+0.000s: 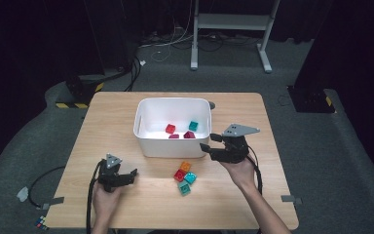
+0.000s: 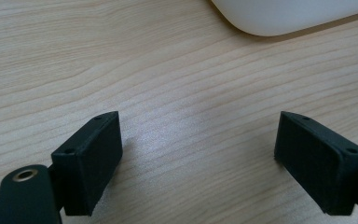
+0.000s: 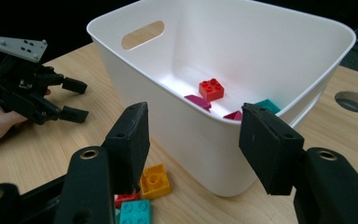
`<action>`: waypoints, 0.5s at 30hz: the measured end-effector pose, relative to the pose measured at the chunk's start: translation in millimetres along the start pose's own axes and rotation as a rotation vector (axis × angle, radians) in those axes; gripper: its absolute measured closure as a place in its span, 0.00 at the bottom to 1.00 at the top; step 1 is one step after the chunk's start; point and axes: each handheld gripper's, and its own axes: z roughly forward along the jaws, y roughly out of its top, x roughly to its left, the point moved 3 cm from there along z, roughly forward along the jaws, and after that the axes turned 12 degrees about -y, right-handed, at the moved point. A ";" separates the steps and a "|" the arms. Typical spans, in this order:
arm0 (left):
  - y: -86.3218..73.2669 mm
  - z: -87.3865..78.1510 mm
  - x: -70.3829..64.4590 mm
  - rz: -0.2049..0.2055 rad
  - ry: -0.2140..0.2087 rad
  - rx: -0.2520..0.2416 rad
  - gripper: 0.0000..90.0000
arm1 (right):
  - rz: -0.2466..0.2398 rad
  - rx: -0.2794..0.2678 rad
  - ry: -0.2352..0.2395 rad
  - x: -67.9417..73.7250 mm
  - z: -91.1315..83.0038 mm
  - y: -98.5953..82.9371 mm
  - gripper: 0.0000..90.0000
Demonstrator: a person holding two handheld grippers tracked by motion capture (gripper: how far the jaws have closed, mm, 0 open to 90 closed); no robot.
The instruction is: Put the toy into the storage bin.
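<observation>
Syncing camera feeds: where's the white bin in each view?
High view: white bin at the table's centre, far side of the loose bricks.
Left gripper view: its rounded corner at the top right edge.
Right gripper view: large, upper centre, beyond the open fingers.
Shared landmark: the wooden table it stands on.

**Bright bricks, white bin, pale wood**

White bin (image 1: 148, 127) at frame centre holds a red brick (image 1: 170, 128), a teal brick (image 1: 193, 126) and two magenta pieces (image 1: 189, 135). Below it, on the light wood-grain table (image 1: 112, 117), sit an orange brick (image 1: 185, 166), a red one (image 1: 179, 175), a turquoise one (image 1: 190, 177) and a green one (image 1: 184, 189). Both grippers are black with grey plates.
</observation>
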 end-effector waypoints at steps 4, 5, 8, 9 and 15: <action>0.0 0.0 0.0 0.000 0.000 0.000 0.17 | 0.002 0.014 0.005 3.5 1.9 -9.9 0.48; 0.0 0.0 0.0 0.000 0.000 0.000 0.17 | 0.002 0.015 0.002 4.1 2.4 -12.8 0.48; 0.0 0.0 0.0 0.000 0.000 0.000 0.17 | 0.005 0.019 0.004 5.7 3.4 -19.5 0.48; 0.0 0.0 0.0 0.000 0.000 0.000 0.17 | 0.005 0.021 0.004 6.2 3.8 -21.2 0.48; 0.0 0.0 0.0 0.000 0.000 0.000 0.17 | 0.005 0.038 0.012 11.7 8.1 -34.3 0.48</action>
